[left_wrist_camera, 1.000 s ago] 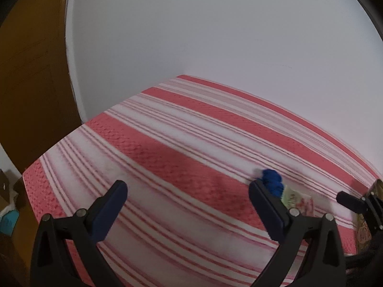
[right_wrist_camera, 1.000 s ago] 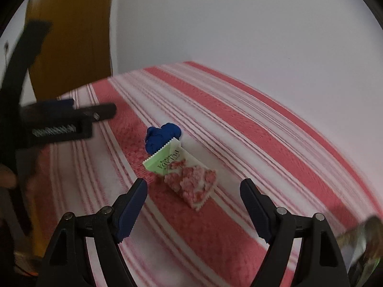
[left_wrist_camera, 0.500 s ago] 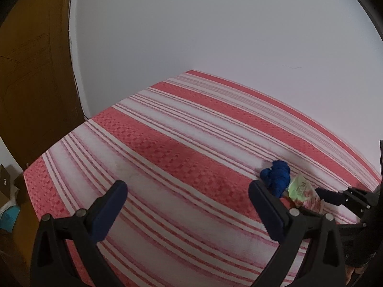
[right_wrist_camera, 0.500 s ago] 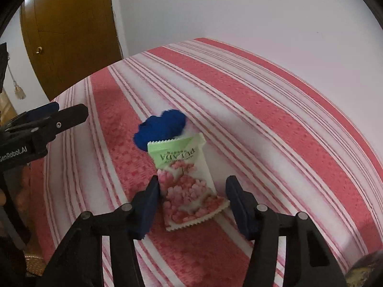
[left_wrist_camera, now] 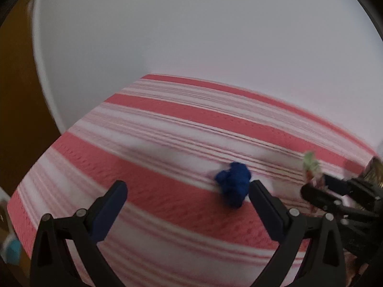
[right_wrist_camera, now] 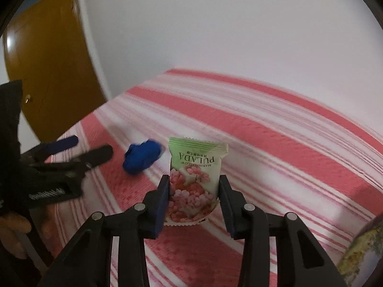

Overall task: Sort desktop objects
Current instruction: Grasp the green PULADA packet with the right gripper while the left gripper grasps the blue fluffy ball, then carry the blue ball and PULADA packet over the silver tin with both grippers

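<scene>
A marshmallow packet [right_wrist_camera: 195,179], green at the top and printed with pink sweets below, is gripped between the blue pads of the right gripper [right_wrist_camera: 194,201]. Its jaws are closing, and both pads are seen pressed against the packet's sides. The packet is held upright above the red-and-white striped tablecloth [right_wrist_camera: 275,143], its label upside down toward the camera.

Just to the left of the packet, a crumpled blue lump [right_wrist_camera: 141,155] is seen lying on the cloth; its material cannot be told. Further left of the packet, the left gripper [right_wrist_camera: 83,149] is seen blurred, with part of a hand [right_wrist_camera: 14,229] below it.

In the left wrist view, the left gripper [left_wrist_camera: 186,198] is held with its jaws wide apart and nothing between them. The blue lump [left_wrist_camera: 234,183] lies just beside its right finger. A brown wooden door [right_wrist_camera: 50,59] is seen beyond the cloth's left edge.
</scene>
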The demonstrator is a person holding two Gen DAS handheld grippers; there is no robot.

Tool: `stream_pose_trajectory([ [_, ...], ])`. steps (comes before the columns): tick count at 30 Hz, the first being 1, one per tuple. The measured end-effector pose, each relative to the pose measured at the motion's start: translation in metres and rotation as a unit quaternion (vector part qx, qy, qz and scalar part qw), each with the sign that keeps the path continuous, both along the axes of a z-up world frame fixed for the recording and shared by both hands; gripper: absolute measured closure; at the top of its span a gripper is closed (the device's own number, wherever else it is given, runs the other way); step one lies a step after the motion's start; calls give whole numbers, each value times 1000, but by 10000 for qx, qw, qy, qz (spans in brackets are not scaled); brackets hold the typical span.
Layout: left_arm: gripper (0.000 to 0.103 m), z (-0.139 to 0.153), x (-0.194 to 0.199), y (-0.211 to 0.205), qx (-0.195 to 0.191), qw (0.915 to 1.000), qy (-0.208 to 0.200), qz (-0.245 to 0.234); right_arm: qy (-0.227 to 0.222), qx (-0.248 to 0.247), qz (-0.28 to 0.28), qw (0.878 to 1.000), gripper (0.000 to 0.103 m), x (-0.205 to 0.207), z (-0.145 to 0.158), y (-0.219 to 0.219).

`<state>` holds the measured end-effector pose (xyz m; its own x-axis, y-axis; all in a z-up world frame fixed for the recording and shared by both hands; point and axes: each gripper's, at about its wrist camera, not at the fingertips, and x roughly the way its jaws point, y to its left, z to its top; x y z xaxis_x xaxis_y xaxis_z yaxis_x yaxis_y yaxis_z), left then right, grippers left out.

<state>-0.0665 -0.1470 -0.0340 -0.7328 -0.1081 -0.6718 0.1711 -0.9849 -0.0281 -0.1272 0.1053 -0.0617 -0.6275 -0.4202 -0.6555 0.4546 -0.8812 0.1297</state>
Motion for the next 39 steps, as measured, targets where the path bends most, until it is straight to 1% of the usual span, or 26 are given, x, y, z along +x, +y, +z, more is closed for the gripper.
stream_pose_trajectory([
  [2, 1, -3, -15, 13, -221, 9996, -98, -168, 57, -177, -139, 9997, 61, 2, 4, 8],
  [4, 8, -9, -29, 25, -407, 9983, -274, -325, 76, -304, -246, 9992, 61, 2, 7, 15],
  [6, 26, -15, -41, 33, -414, 9965, -507, -513, 64, -386, -369, 9986, 61, 1, 8, 20],
  [9, 39, -25, -55, 39, -205, 9936, -847, -722, 10, -483, -510, 9975, 60, -6, 6, 21],
  [10, 43, -24, -56, 38, -122, 9937, -805, -764, 20, -500, -544, 9973, 60, -6, 7, 22],
  [11, 52, -25, -57, 36, -128, 9936, -816, -771, 36, -500, -553, 9972, 60, -6, 7, 23],
  [13, 59, -25, -58, 35, -46, 9933, -795, -843, 139, -466, -607, 9970, 60, -5, 9, 23],
  [14, 69, -25, -57, 35, -27, 9933, -775, -861, 194, -432, -626, 9969, 60, -4, 10, 24],
  [17, 69, -23, -55, 35, 35, 9934, -737, -876, 524, -214, -807, 9951, 60, 0, 15, 19],
  [19, 70, -20, -53, 34, 88, 9946, -647, -812, 727, -156, -885, 9933, 60, 3, 18, 18],
  [20, 70, -18, -52, 33, 120, 9953, -565, -781, 787, -145, -918, 9926, 60, 5, 19, 19],
  [23, 70, -8, -35, 35, 190, 9975, -155, -669, 1038, -32, -1089, 9886, 60, 10, 23, 22],
  [25, 70, -4, -23, 39, 265, 9977, 30, -628, 1085, -11, -1119, 9878, 60, 12, 23, 25],
  [28, 70, -1, -12, 44, 472, 9965, 115, -684, 1086, 7, -1191, 9869, 60, 15, 24, 29],
  [32, 70, 5, 3, 57, 447, 9955, 290, -781, 1128, 72, -1301, 9850, 60, 23, 27, 31],
  [36, 70, 14, 17, 70, 633, 9932, 476, -855, 1193, 128, -1426, 9825, 60, 44, 31, 34],
  [38, 70, 20, 24, 78, 636, 9919, 553, -949, 1219, 195, -1492, 9811, 60, 58, 35, 38],
  [39, 70, 22, 28, 82, 621, 9912, 589, -1005, 1229, 211, -1528, 9804, 60, 57, 35, 32],
])
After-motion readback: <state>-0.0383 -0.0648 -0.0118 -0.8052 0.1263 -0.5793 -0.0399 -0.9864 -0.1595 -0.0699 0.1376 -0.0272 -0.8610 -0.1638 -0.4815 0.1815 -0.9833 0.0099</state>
